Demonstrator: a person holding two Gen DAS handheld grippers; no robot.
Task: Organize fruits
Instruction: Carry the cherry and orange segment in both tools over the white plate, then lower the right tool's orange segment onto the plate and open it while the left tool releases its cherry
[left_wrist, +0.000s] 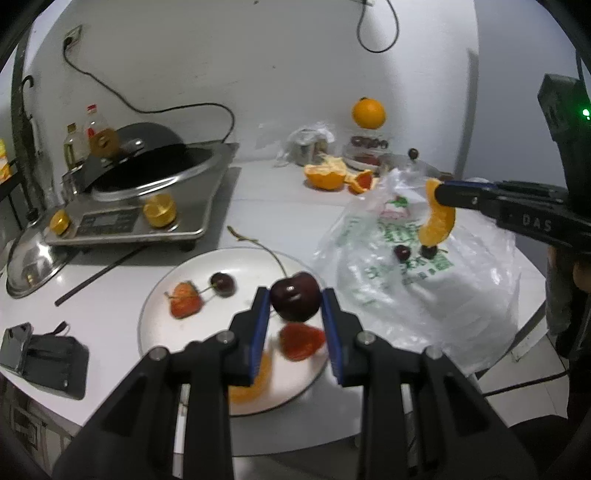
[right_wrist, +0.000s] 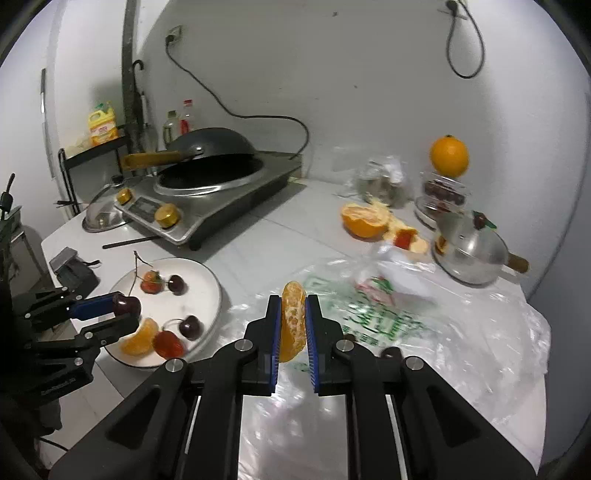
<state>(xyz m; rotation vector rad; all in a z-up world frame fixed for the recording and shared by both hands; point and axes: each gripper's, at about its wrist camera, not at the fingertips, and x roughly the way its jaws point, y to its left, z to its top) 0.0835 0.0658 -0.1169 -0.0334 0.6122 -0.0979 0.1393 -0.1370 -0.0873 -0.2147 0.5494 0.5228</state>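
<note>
My left gripper (left_wrist: 295, 301) is shut on a dark cherry (left_wrist: 294, 300) above the white plate (left_wrist: 159, 295). On the plate lie a strawberry (left_wrist: 184, 299), another cherry (left_wrist: 222, 283), a second strawberry (left_wrist: 301, 340) and an orange segment (left_wrist: 251, 384). My right gripper (right_wrist: 293, 312) is shut on an orange segment (right_wrist: 293, 321), held over the plastic bag (right_wrist: 461, 332). The same segment (left_wrist: 437, 218) hangs from the right gripper (left_wrist: 437, 192) in the left wrist view. Two cherries (left_wrist: 402, 253) lie on the bag. In the right wrist view the left gripper (right_wrist: 123, 310) holds its cherry (right_wrist: 126, 305) over the plate (right_wrist: 207, 288).
An induction cooker with a black wok (left_wrist: 147, 181) stands at the back left, a steel lid (left_wrist: 29, 266) beside it. A peeled orange (left_wrist: 325, 175), a whole orange (left_wrist: 368, 113) on a jar and a steel pot (right_wrist: 469, 251) sit at the back right. A black device (left_wrist: 44, 354) lies left of the plate.
</note>
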